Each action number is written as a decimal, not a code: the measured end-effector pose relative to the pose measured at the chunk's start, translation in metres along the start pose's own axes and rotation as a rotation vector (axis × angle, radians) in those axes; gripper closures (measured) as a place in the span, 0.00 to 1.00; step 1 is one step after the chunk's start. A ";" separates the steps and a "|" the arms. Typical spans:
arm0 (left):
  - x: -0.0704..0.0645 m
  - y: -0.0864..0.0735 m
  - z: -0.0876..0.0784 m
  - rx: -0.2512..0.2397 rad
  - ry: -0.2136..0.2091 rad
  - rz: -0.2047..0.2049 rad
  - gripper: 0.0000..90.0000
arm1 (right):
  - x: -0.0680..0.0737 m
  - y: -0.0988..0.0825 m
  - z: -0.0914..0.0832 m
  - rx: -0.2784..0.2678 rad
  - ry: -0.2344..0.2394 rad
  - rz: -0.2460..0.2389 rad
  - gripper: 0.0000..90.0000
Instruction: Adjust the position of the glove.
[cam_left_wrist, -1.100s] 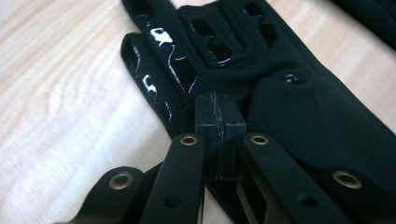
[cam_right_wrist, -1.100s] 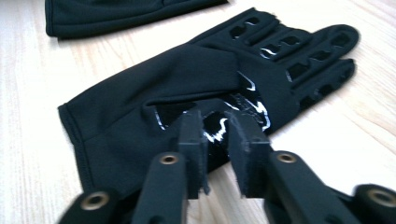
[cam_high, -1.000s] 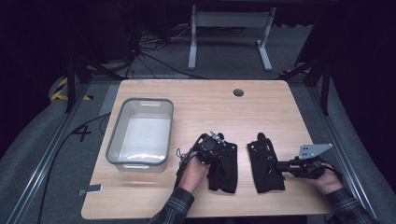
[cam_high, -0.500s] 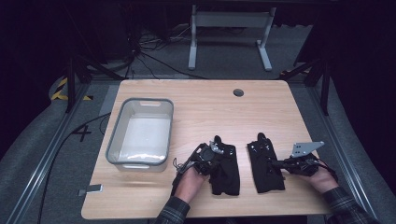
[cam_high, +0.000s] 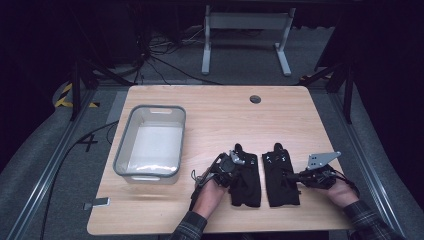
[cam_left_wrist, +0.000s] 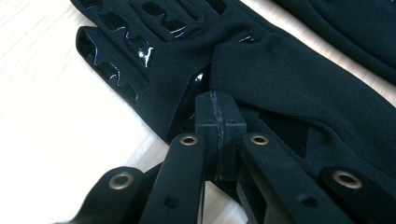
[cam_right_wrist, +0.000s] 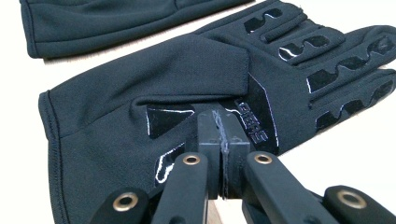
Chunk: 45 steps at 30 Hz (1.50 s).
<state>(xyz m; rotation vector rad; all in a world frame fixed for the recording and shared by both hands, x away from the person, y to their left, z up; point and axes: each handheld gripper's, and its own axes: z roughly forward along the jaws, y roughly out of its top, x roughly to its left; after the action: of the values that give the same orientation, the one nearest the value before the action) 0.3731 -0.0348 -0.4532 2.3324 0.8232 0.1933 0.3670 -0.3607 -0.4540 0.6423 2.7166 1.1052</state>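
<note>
Lying flat on the table (cam_high: 210, 107) at 6 o'clock, left glove (cam_high: 244, 176) and right glove (cam_high: 281, 175); each gripper's jaws pinching its glove's thumb fold: left gripper (cam_left_wrist: 217, 100), right gripper (cam_right_wrist: 219, 123).

A light wooden counter (cam_high: 210, 115) carries a clear plastic bin (cam_high: 150, 142) with a grey rim on its left half. A round cable hole (cam_high: 255, 99) sits near its far edge. Beyond it, a grey metal stand (cam_high: 245, 30) rests on the dark floor (cam_high: 165, 70) among loose cables (cam_high: 155, 55).
</note>
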 end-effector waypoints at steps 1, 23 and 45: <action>0.000 0.001 0.000 0.002 -0.001 0.004 1.00 | 0.000 0.001 0.001 -0.001 0.001 0.000 1.00; 0.005 -0.012 -0.024 -0.041 -0.009 -0.064 0.80 | 0.015 0.001 -0.005 -0.016 0.010 -0.027 1.00; 0.003 -0.008 -0.004 -0.011 -0.034 -0.074 0.94 | 0.016 0.000 -0.001 0.009 0.004 -0.043 1.00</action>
<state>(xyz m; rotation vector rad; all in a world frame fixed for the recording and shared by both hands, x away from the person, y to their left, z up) 0.3706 -0.0265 -0.4554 2.2845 0.8879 0.1263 0.3518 -0.3545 -0.4529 0.5807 2.7266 1.0865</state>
